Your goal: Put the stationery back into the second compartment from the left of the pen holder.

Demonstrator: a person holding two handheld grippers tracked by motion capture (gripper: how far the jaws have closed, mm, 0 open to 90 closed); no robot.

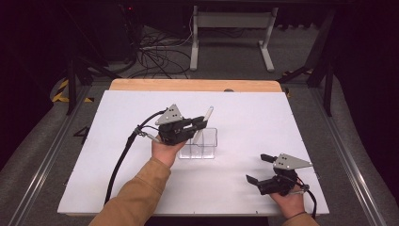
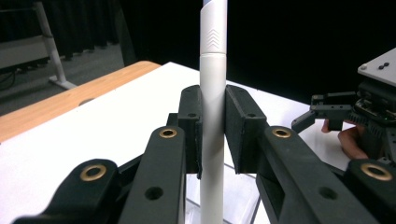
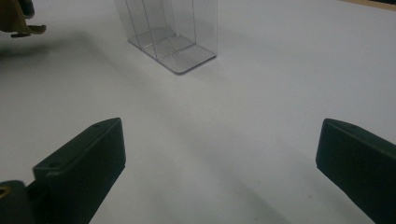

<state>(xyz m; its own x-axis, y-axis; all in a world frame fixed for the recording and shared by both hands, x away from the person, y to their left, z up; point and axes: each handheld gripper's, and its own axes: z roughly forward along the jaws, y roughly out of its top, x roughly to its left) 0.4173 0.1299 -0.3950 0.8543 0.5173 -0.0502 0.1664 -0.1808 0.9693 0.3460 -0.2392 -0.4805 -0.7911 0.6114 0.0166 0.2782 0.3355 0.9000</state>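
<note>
The left gripper (image 1: 200, 124), a black two-jaw tool with a grey three-cornered plate on top, is clenched on a slim white cylindrical pen (image 2: 212, 112); in the left gripper view both pads press flat against the barrel from either side, with a faint chevron mark embossed on the barrel just above them. The pen stands close to upright (leaning slightly in the high view), its upper end well above the jaws and its lower end reaching down into a clear plastic compartmented holder (image 1: 201, 143) that sits directly beneath and just ahead of this gripper. Which compartment receives the tip cannot be told. The holder rests on the white table surface (image 1: 244, 117), beyond which a strip of light wooden edge (image 1: 188, 85) is seen. The right gripper (image 1: 257, 168), of the same build, lies low over the table well apart from the holder, to the near right of it. Its jaws stand wide, released, with nothing between them; bare white surface shows in the gap in the right gripper view.
</note>
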